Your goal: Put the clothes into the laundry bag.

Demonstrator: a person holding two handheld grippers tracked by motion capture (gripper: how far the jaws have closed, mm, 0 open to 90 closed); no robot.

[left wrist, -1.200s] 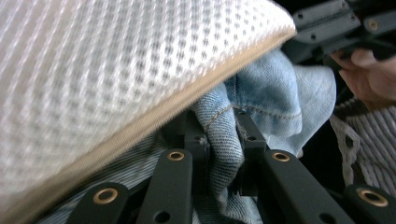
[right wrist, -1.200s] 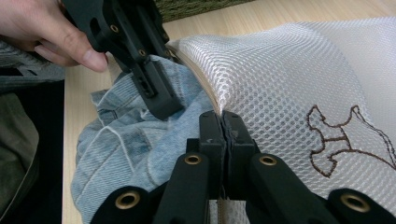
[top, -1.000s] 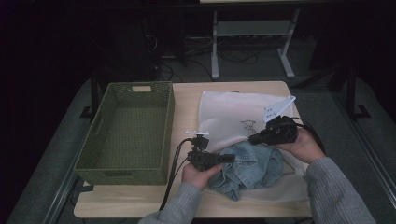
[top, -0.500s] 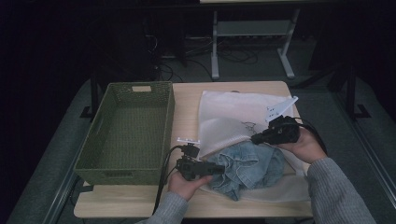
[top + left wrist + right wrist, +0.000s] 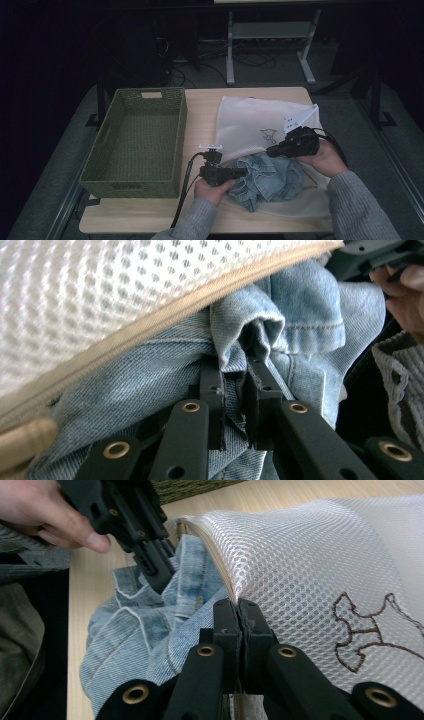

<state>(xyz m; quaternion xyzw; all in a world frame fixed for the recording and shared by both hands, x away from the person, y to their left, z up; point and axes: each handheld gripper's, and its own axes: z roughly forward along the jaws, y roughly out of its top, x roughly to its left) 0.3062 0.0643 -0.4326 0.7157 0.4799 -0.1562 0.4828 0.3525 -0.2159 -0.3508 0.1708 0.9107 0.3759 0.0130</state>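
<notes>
Denim garment (image 5: 270,180) lies lower centre of the high view, half inside the white mesh bag (image 5: 255,125) on the worktop (image 5: 200,115). Left gripper (image 5: 234,390) has just been closing and now pinches a denim fold; right gripper (image 5: 239,611) is clamped on the bag's zip edge, holding the mouth up. Step, prob.: stuffing denim into the bag. Next: push the fold deeper w/ the mouth held open. Green basket (image 5: 135,140) sits left.

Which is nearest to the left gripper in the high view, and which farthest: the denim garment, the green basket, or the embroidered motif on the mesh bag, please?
1. Denim garment: pinched in the left gripper, on its right.
2. Embroidered motif: up and right, on the mesh bag.
3. Green basket: at the left, though its near wall makes this too close to call.
</notes>
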